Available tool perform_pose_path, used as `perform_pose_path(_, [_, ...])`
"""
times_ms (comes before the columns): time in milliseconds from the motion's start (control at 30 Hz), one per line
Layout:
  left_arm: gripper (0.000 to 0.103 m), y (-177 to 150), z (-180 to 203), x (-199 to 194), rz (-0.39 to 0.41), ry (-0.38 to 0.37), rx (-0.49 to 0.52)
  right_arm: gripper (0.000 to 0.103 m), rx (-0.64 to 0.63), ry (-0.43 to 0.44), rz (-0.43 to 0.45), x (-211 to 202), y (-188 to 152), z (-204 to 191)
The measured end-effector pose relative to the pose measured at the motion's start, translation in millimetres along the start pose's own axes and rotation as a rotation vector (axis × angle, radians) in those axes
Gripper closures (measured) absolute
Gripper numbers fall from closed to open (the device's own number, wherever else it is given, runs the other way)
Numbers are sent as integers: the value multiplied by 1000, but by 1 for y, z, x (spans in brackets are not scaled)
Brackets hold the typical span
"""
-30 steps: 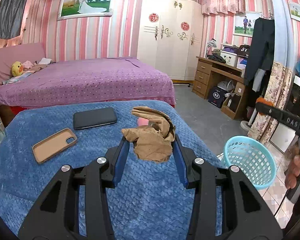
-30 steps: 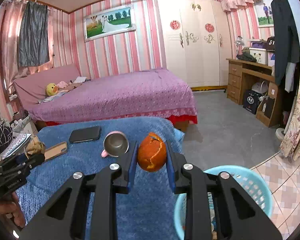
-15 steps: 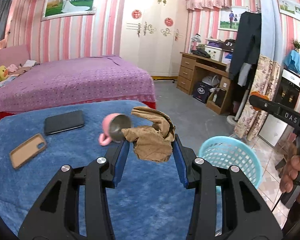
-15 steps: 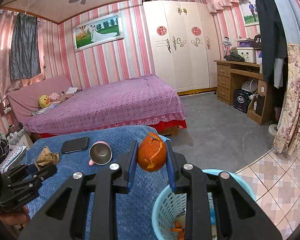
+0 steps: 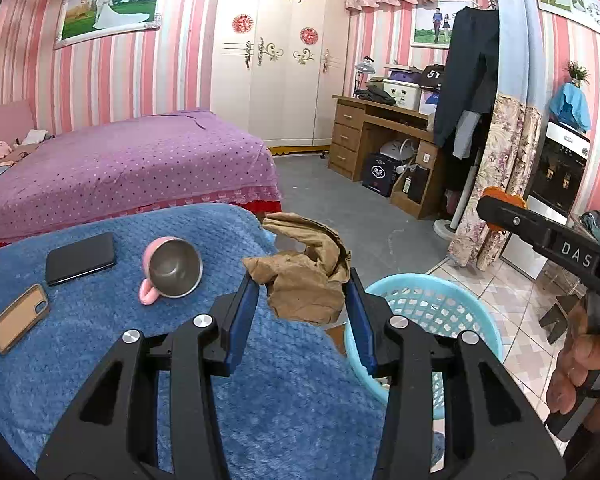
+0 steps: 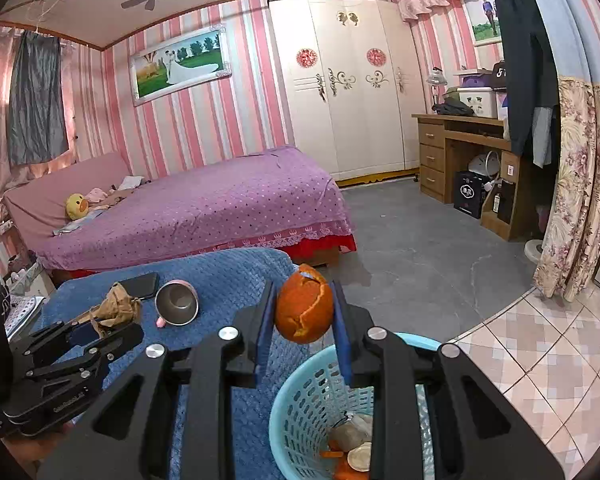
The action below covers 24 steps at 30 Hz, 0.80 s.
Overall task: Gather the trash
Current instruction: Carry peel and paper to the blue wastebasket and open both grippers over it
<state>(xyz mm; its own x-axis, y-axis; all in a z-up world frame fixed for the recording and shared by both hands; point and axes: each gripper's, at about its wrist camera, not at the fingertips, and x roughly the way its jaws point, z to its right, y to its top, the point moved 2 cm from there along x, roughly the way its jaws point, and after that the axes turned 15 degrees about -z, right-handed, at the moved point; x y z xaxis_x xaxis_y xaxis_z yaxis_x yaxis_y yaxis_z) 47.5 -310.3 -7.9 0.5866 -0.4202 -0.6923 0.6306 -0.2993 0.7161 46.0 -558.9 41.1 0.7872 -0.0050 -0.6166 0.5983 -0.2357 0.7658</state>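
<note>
Fingers of both grippers hold trash, crumpled brown paper [image 5: 306, 284] left, orange peel [image 6: 305, 307] right, nearing the part-filled basket [image 6: 296, 408] at 5 o'clock.

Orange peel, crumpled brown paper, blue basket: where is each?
Orange peel [image 6: 305, 307], right wrist view, middle of the skin.
Crumpled brown paper [image 5: 306, 278], left wrist view, middle of the wad.
Blue basket [image 6: 300, 396], right wrist view, left wall.

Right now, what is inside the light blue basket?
The basket holds orange scraps, a round pale lid-like piece and crumpled wrapping. The right gripper hides the rest.
</note>
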Motion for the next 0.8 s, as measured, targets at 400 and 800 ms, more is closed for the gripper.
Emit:
perform_pose_path(400, [60, 8, 21, 16, -24, -27, 19, 39, 28, -50, 21, -4, -2, 12])
perform_pose_path(800, [21, 18, 65, 36, -48, -62, 86, 39, 147, -79, 83, -20, -2, 46])
